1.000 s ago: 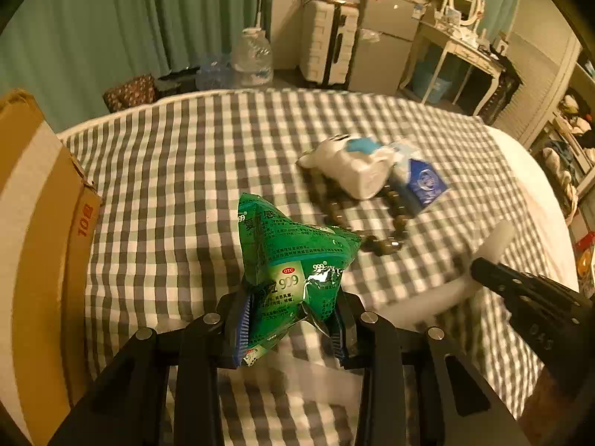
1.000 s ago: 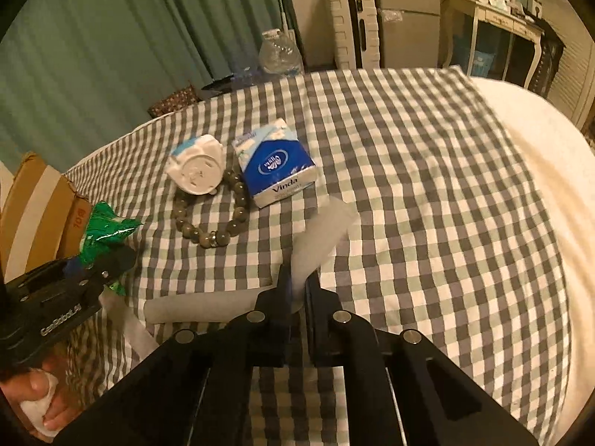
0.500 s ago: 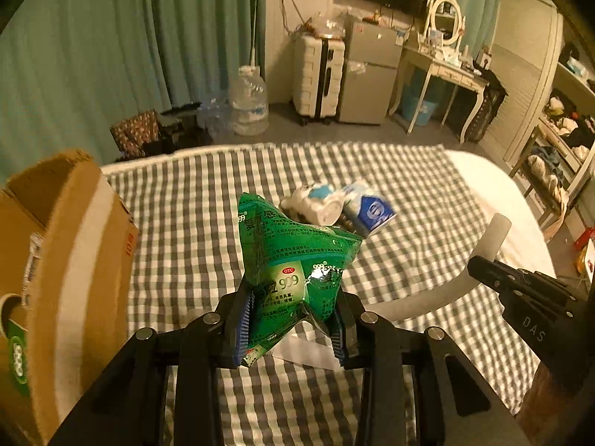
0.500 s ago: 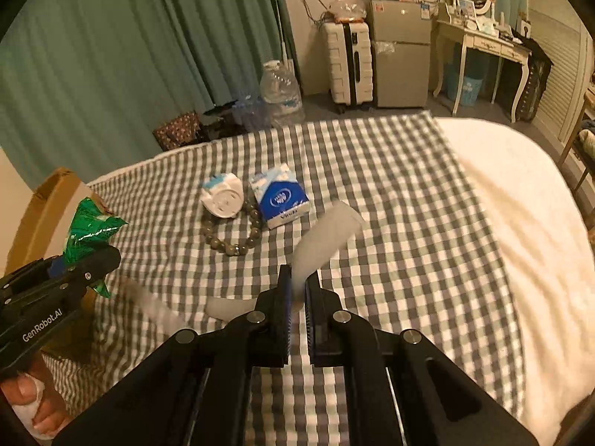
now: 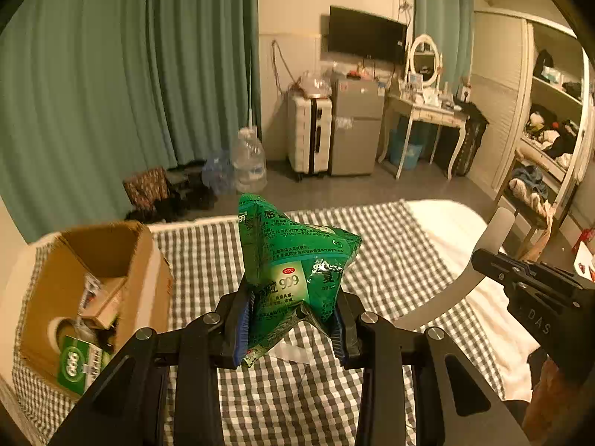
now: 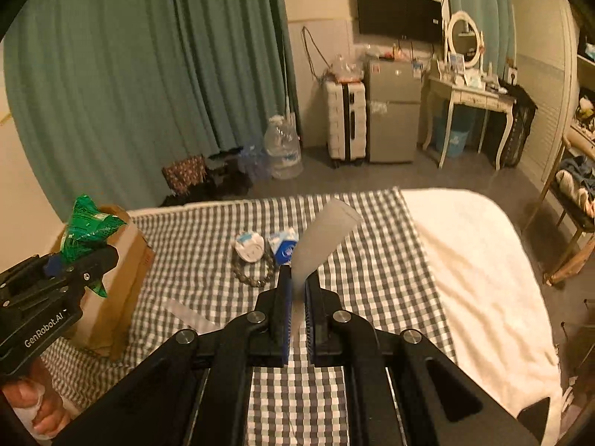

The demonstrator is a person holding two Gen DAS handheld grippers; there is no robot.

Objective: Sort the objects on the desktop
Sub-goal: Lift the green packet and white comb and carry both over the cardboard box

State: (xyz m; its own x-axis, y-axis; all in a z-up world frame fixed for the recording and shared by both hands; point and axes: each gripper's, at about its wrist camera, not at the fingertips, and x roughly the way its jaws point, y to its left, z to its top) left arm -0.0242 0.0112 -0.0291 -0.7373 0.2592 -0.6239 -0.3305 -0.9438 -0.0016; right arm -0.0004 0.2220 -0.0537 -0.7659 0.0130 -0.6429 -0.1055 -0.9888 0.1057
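Green foil packet (image 5: pixel 293 271) sits pinched at its lower end in the left gripper (image 5: pixel 290 325), raised beside the cardboard box (image 5: pixel 108 282); it looks light, crinkly and slippery. Right gripper (image 6: pixel 296 316) clamps a thin, floppy translucent strip (image 6: pixel 323 234).

Both views dim, warm yellow-orange cast; light source not visible. Strong fisheye bending w/ black vignette at corners. Specular glare on green packet (image 5: pixel 297 264). Translucent strip (image 6: pixel 319 238) motion-blurred in right wrist view. Background soft, noisy; shadows weak.
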